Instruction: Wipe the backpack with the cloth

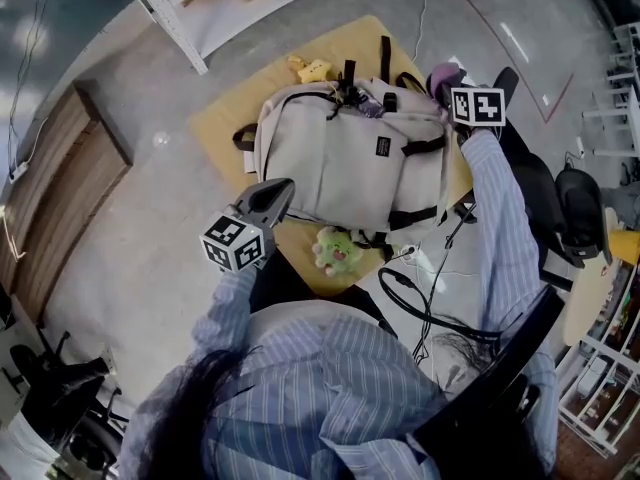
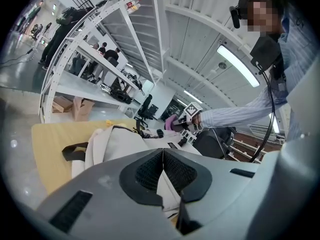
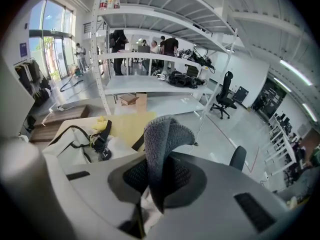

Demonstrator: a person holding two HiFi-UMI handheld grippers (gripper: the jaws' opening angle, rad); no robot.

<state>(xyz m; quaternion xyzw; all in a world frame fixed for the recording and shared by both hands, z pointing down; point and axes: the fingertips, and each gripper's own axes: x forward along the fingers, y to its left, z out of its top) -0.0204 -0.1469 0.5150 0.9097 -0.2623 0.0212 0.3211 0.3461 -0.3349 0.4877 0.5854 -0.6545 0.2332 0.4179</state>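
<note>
Your left gripper [image 2: 163, 156] is closed, its jaws meeting with nothing between them. It sits at the near-left edge of the backpack [image 1: 350, 153], but you cannot tell whether it touches. Your right gripper [image 3: 160, 178] is clamped on the cloth [image 3: 167, 131], and a grey fold stands up out of the jaws at the backpack's far-right corner. The backpack lies flat on the yellow table [image 1: 225, 118]. A green plush toy [image 1: 337, 250] is just beside its near edge. A yellow toy [image 1: 313, 69] is at the far edge.
</note>
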